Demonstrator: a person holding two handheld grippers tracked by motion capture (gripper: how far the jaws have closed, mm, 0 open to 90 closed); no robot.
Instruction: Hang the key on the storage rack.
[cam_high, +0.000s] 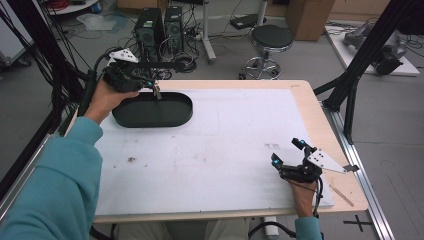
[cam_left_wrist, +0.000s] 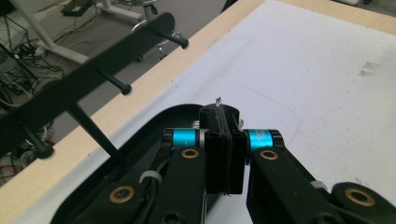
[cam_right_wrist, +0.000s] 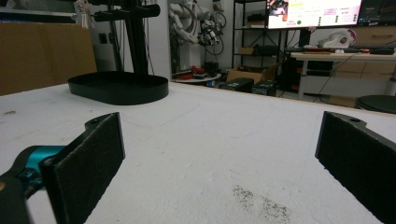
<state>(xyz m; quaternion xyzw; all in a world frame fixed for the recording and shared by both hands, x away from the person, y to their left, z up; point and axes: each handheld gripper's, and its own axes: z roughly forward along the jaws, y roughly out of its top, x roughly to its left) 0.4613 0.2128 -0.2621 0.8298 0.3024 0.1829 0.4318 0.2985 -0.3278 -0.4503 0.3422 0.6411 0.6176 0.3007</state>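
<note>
A black rack stands at the table's far left: an oval base (cam_high: 165, 112) (cam_right_wrist: 119, 88), an upright post (cam_right_wrist: 135, 37) and a cross bar with pegs (cam_high: 155, 65) (cam_left_wrist: 93, 88). My left gripper (cam_high: 154, 86) (cam_left_wrist: 223, 121) hovers over the base, just below the bar, shut on a small metal trinket (cam_high: 157, 92). Its wire loop (cam_left_wrist: 218, 100) pokes out above the pressed pads. My right gripper (cam_high: 287, 151) (cam_right_wrist: 224, 140) rests low near the table's front right. It stands open, with nothing between its pads (cam_right_wrist: 100, 154).
A white mat (cam_high: 215, 145) covers the wooden table (cam_high: 320, 130), with dark smudges (cam_right_wrist: 261, 200) in front of the right gripper. Beyond the far edge stand a stool (cam_high: 270, 40), computer towers (cam_high: 160, 27) and cables. Black frame legs (cam_high: 355, 85) rise at the right.
</note>
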